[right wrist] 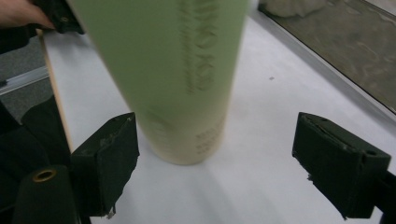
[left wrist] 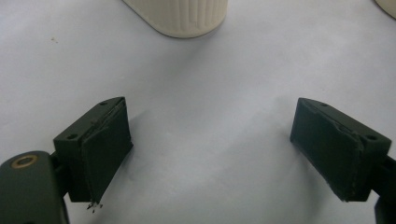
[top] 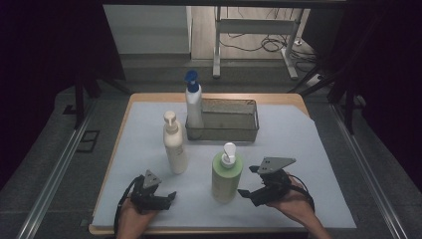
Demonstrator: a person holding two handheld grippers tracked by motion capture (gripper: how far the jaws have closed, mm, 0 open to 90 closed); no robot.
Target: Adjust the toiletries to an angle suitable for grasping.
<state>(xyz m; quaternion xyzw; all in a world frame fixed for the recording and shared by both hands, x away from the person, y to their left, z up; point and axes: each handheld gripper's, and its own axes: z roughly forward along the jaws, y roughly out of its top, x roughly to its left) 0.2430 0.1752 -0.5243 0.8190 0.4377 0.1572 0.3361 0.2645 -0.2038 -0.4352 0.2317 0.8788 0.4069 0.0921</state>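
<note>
My right gripper (top: 251,181) lies level near the bench's front edge, jaws spread wide beside the green bottle (top: 226,178), not touching. My left gripper (top: 166,198) rests low, jaws open on nothing.

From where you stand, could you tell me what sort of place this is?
Probably a lab or test room set up for recording: a small table under a white sheet, dark curtains at both sides, and loose cables on the floor behind.
</note>
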